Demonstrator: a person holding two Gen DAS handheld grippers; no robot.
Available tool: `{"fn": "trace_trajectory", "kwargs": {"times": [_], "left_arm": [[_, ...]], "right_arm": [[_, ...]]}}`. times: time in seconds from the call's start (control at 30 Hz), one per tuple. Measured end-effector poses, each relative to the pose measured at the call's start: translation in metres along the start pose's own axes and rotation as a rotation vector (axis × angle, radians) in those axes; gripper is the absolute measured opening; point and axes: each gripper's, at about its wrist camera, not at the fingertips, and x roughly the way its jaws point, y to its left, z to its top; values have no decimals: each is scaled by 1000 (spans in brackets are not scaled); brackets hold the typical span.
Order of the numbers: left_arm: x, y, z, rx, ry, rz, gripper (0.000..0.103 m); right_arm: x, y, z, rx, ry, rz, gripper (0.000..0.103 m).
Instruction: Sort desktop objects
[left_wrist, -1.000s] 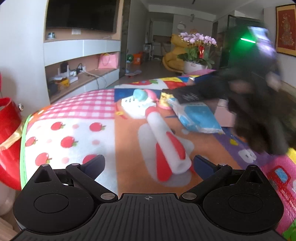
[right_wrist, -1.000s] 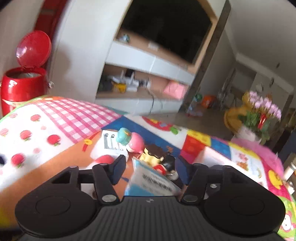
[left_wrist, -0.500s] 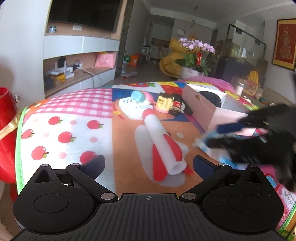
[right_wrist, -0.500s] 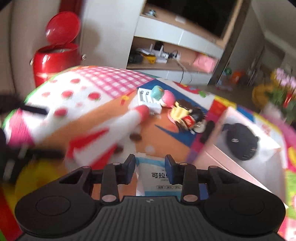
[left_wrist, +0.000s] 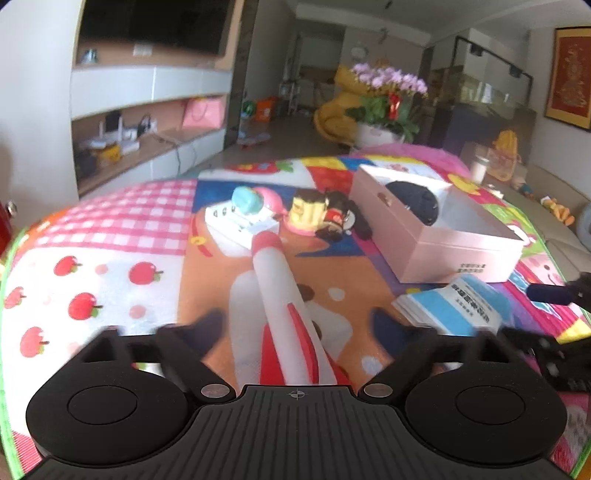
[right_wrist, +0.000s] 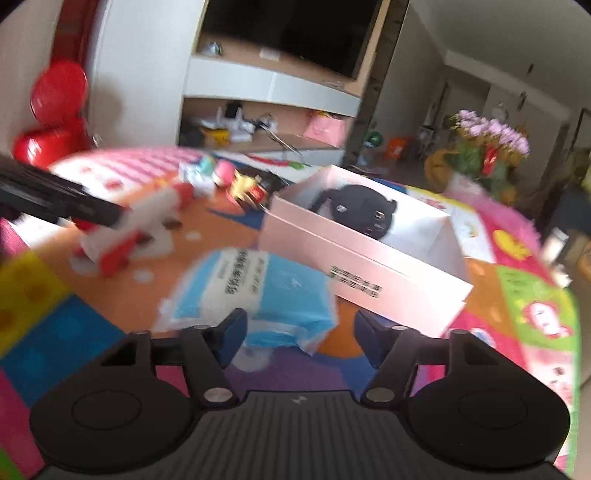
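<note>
A blue and white tissue pack (right_wrist: 255, 288) lies on the colourful mat in front of a pink open box (right_wrist: 354, 254) holding a black object (right_wrist: 354, 210). My right gripper (right_wrist: 297, 338) is open, just behind the pack, touching nothing. The pack also shows in the left wrist view (left_wrist: 454, 302), beside the box (left_wrist: 443, 236). My left gripper (left_wrist: 297, 330) is open, its fingers either side of a white and red foam roll (left_wrist: 284, 295) lying on the mat. The right gripper's fingers (left_wrist: 546, 293) show at that view's right edge.
Small toys (left_wrist: 310, 214) and a white power strip (left_wrist: 236, 221) lie at the mat's far side. A red bin (right_wrist: 55, 125) stands left of the mat. A flower pot (left_wrist: 384, 107) and shelves stand beyond.
My right gripper opened and let the tissue pack down in front of the pink box, then drew back. My left gripper moved forward over the foam roll.
</note>
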Motion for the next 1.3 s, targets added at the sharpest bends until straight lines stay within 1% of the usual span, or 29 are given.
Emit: {"fn": "trace_trajectory", "kwargs": {"times": [0.03,0.07,0.13,0.2,0.23,0.3,0.33,0.37,0.4,0.43,0.47,0.5,0.6,0.67,0.83,0.9,1.0,1.03,1.07,1.1,1.13,1.2,1.3], "left_arm": [[7,0,3,-4,14,1,78],[14,0,4,-4,24,7,77],[26,-1,6,8,49,36,73],[34,-1,6,11,74,53,64],[35,-1,6,12,84,52,58],[34,0,3,21,91,56,55],[33,-1,2,30,92,56,51],[31,-1,2,35,94,55,46],[30,-2,1,41,97,52,44],[28,-2,0,47,98,50,42],[28,-4,0,55,99,45,42],[26,-6,-1,62,100,37,42],[21,-13,-5,82,102,-2,42],[17,-22,-9,106,105,-37,42],[-1,-57,-24,204,109,-156,42],[-8,-73,-31,227,113,-214,44],[-15,-95,-38,246,124,-290,51],[-16,-101,-41,249,130,-311,57],[-16,-107,-43,254,135,-330,63],[-17,-112,-46,261,139,-346,66],[-17,-117,-48,268,142,-355,70],[-18,-123,-52,277,149,-367,75],[-20,-125,-54,292,144,-343,87]], "right_arm": [[3,1,2,-1,-8,19,84],[5,2,3,0,-15,42,87],[19,6,8,23,-1,76,92],[33,6,13,74,28,109,95],[38,5,16,102,32,118,99],[48,3,19,149,33,117,102],[51,2,21,170,28,116,102],[54,0,22,186,22,131,102],[57,-2,22,196,18,155,102],[59,-2,22,194,20,170,100],[60,-1,21,183,26,181,96],[60,1,20,173,30,190,88],[51,0,16,174,39,201,78],[41,-6,12,197,44,183,76],[8,-25,-14,248,53,63,76],[-5,-37,-25,285,57,2,76],[-17,-54,-40,361,60,-96,76],[-20,-60,-44,391,63,-114,77],[-21,-65,-49,423,64,-122,78],[-22,-68,-52,454,58,-121,79],[-23,-69,-54,475,54,-116,81],[-25,-67,-57,484,38,-103,83],[-27,-58,-60,475,12,-66,85]]}}
